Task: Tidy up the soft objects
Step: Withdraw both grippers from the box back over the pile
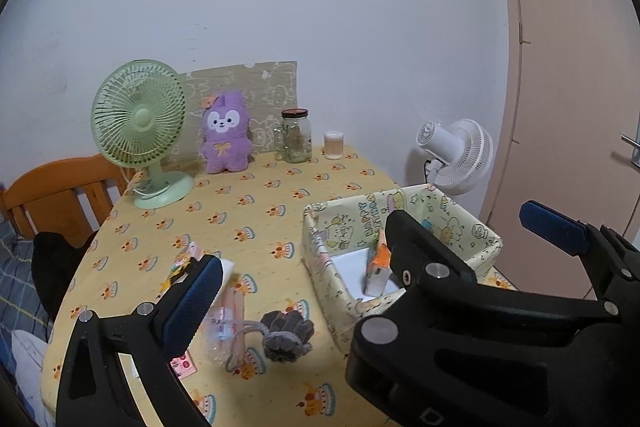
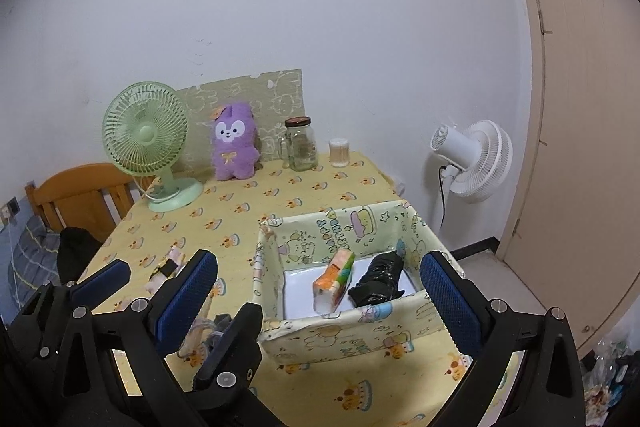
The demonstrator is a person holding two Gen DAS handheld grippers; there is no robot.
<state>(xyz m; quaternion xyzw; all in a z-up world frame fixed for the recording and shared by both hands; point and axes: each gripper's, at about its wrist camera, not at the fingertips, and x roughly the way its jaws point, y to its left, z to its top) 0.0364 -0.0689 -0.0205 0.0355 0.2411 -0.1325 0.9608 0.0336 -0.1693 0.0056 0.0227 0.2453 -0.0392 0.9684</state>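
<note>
Left wrist view: left claw [image 1: 304,267] wide open, empty. Grey pouch [image 1: 286,335] with drawstring lies on the bench between the fingers, low and near the front edge, just left of the box [image 1: 404,227]. Clear packet [image 1: 226,323] beside it, long axis front to back. The right claw's arm hides the box's inside.

Right wrist view: right claw [image 2: 320,303] wide open, empty, straddling the box. Inside: tissue pack [image 2: 334,281] and black bundle [image 2: 378,283]. Pouch mostly hidden here. Left claw looks nearer.
</note>
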